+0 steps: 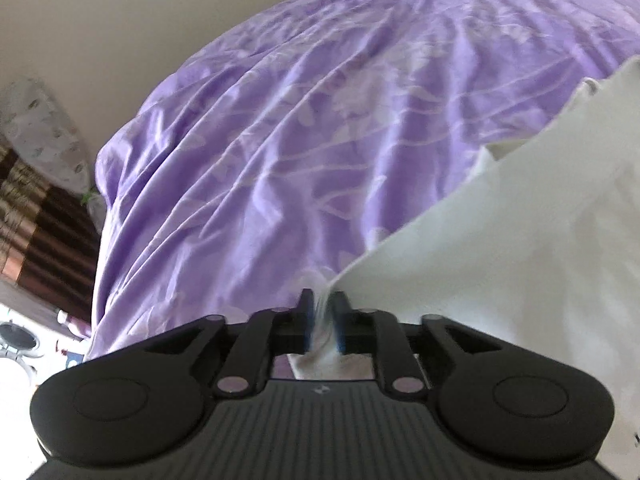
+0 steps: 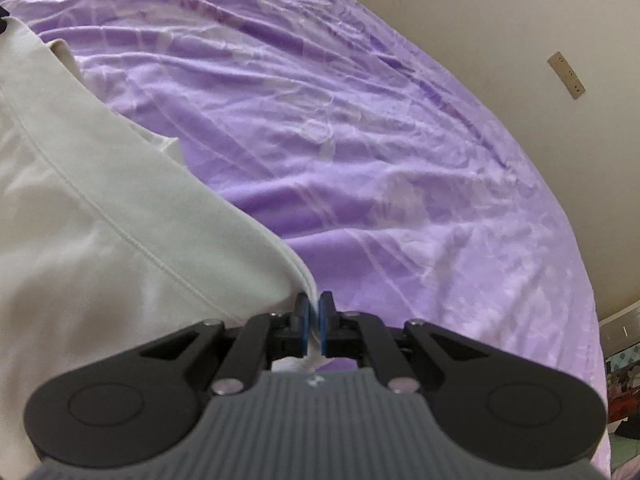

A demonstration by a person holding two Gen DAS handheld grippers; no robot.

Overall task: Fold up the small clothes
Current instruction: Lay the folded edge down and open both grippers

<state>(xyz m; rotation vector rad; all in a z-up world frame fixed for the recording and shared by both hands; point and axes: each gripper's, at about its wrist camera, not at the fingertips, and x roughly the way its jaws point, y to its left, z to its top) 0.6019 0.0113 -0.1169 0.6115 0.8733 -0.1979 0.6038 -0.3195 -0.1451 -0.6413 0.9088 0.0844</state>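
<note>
A white garment (image 1: 500,240) lies spread over the purple bed sheet (image 1: 280,140), with its near edge lifted toward both grippers. In the left wrist view my left gripper (image 1: 324,320) has its jaws slightly apart. A bunched corner of the white cloth runs loosely through the gap, blurred, and the pads do not clamp it. In the right wrist view the white garment (image 2: 100,220) shows a stitched seam. My right gripper (image 2: 315,320) is shut on its folded hem, which is pinched thin between the blue pads.
The purple floral sheet (image 2: 380,160) is wrinkled and spreads far ahead. A beige wall (image 2: 520,20) with a socket plate (image 2: 566,75) stands behind the bed. A striped brown curtain (image 1: 44,232) and a patterned board (image 1: 44,132) stand off the bed's left side.
</note>
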